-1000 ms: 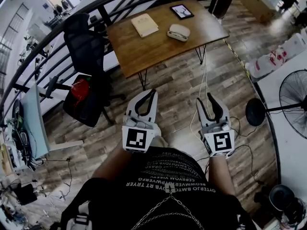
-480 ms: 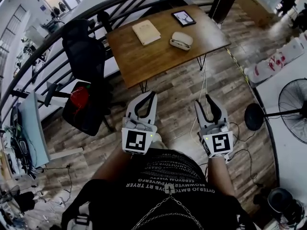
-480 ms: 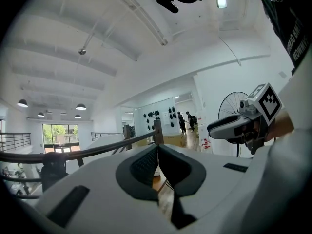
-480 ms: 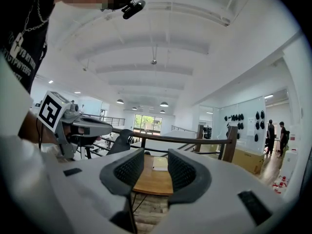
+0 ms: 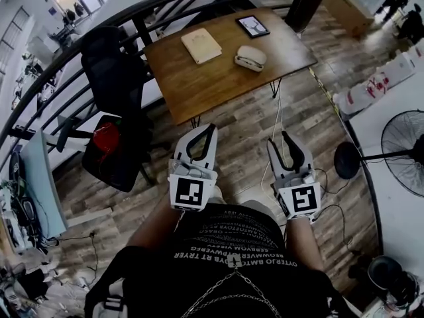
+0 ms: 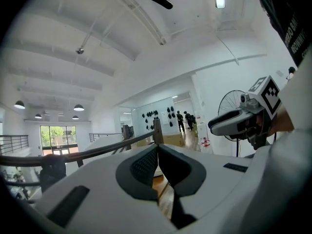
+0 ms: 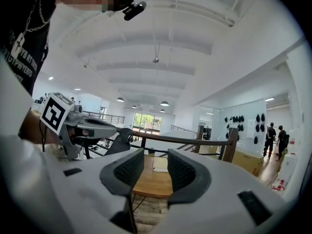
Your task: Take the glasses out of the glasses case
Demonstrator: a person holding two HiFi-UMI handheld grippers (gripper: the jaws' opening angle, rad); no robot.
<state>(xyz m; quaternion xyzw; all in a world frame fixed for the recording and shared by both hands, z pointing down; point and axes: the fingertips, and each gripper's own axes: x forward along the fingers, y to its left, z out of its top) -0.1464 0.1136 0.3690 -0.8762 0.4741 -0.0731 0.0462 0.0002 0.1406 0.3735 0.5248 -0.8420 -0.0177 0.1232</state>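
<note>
The wooden table [image 5: 199, 85] stands on a plank floor [image 5: 245, 128] beside a dark curved railing [image 5: 59, 78]. A black office chair [image 5: 114, 61] is at the table's left edge. The white glasses case [image 5: 250, 57] lies shut on the table near its right edge. A dark tablet [image 5: 252, 26] sits at the far right corner, and a beige book [image 5: 201, 45] lies towards the far edge, left of the case. A floor fan [image 5: 405, 152] stands well off to the right.

Both grippers are held over the floor, well short of the table's near edge. The left gripper [image 5: 211, 130] has its jaws pressed together at the tips with nothing between them. The right gripper [image 5: 279, 140] has its jaws spread and empty.
</note>
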